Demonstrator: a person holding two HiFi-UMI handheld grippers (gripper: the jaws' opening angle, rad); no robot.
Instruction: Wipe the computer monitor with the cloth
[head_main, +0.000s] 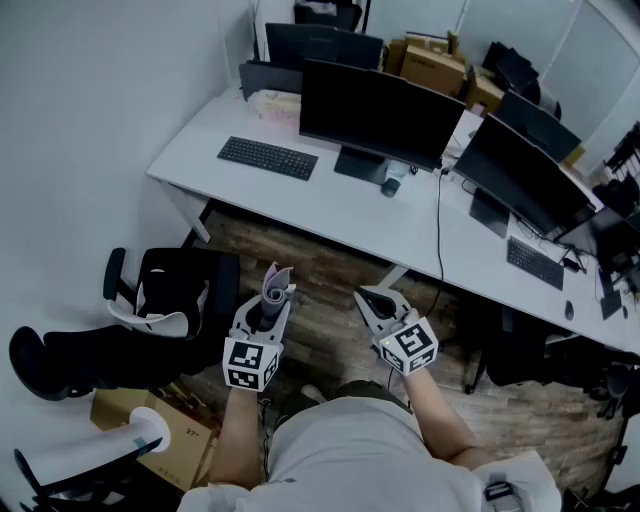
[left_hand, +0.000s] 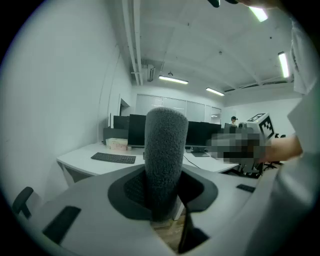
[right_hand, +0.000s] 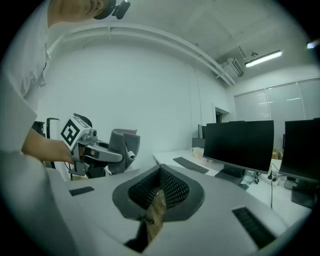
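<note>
**Q:** Left gripper (head_main: 272, 303), condition?
**A:** Jaws clamped on the cloth (left_hand: 163, 150). It is grey and rolled, and stands upright out of the tips.

**Q:** Right gripper (head_main: 377, 302)?
**A:** Jaws together, nothing between them. It is held just beside the left one at about the same height, and its tips are apart from the cloth.

**Q:** Close surroundings?
**A:** A black chair (head_main: 175, 290) is just left of the left gripper. A box (head_main: 170, 442) sits behind it and to the left. Wood floor (head_main: 325, 332) lies under both grippers.

**Q:** Ahead of them?
**A:** A white desk (head_main: 330, 210) lies beyond both grippers. On it, a keyboard (head_main: 267, 157) is ahead and left of the left gripper. The monitor (head_main: 370, 112) stands straight ahead of the pair, screen dark, well apart from the cloth. A second monitor (head_main: 520, 172) stands ahead and right of the right gripper.
</note>
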